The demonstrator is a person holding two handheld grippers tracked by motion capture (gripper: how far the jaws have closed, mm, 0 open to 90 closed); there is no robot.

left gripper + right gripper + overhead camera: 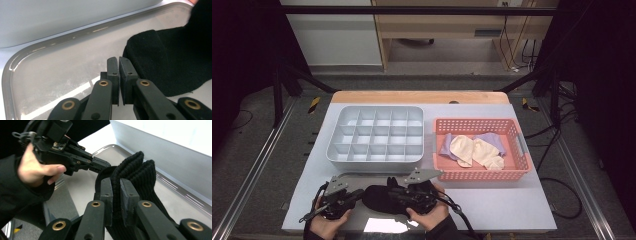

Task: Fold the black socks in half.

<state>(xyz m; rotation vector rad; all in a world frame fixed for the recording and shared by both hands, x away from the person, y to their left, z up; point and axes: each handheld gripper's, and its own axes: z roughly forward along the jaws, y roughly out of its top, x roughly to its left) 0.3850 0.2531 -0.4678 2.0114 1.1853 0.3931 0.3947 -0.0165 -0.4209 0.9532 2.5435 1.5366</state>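
While the right hand-held gripper [115, 195] pinches the ribbed cuff of a black knitted sock [140, 177] between its pads, its jaws nearly together on the fabric, the sock lies on a shallow grey metal tray [50, 72] at the near edge of the bench [512, 205], probably so it can be straightened or folded. Beside the sock's toe, the left hand-held gripper [119, 62] has its jaws almost fully closed, with nothing visibly between them. Behind the tray stands a grey plastic organiser box with many square compartments [377, 135], its wall close by. Well to the right sits a salmon-pink slotted basket [479, 172] holding pale socks [474, 150].
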